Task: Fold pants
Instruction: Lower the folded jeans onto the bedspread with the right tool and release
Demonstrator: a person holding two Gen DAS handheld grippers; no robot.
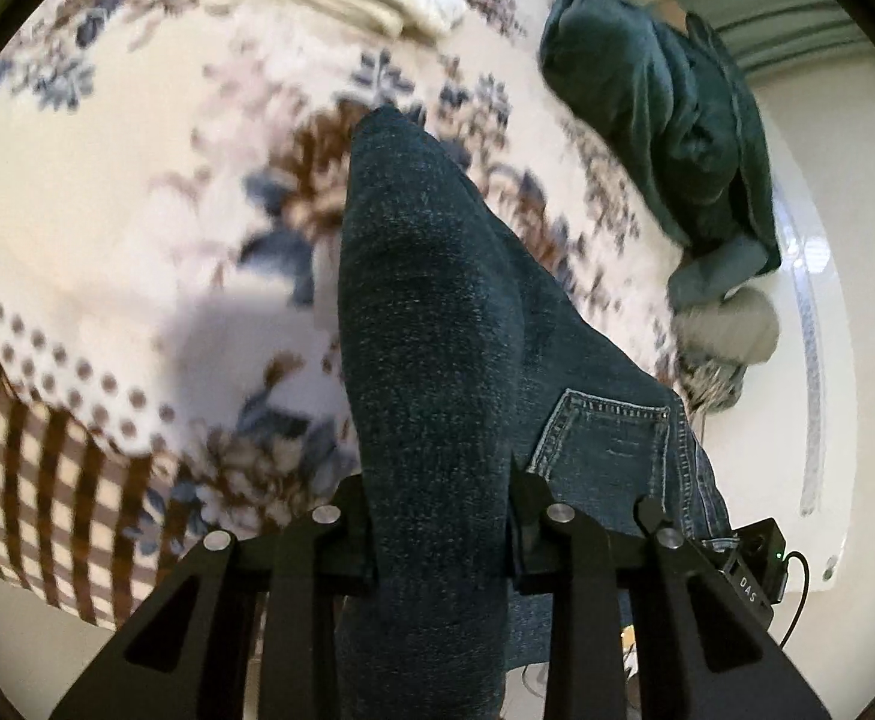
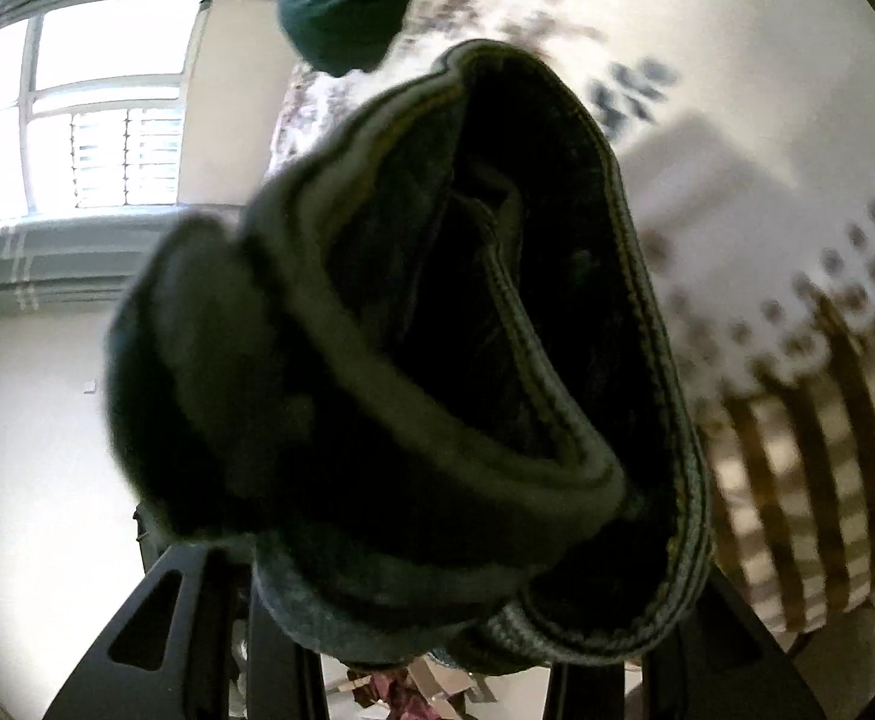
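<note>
You are pinching the jeans [image 1: 437,312] in both grippers — left gripper [image 1: 440,516] on a leg fold, right gripper [image 2: 467,630] on the bunched waistband — above the near bed [image 1: 107,240]. Denim is weighing on narrow grips — one slipping would be dropping that side.

A bedroom in a home.
A bed with a flowered bedspread [image 1: 137,228], clothes [image 1: 665,120] heaped at its far edge, and a window [image 2: 77,114] in a plain wall.
</note>
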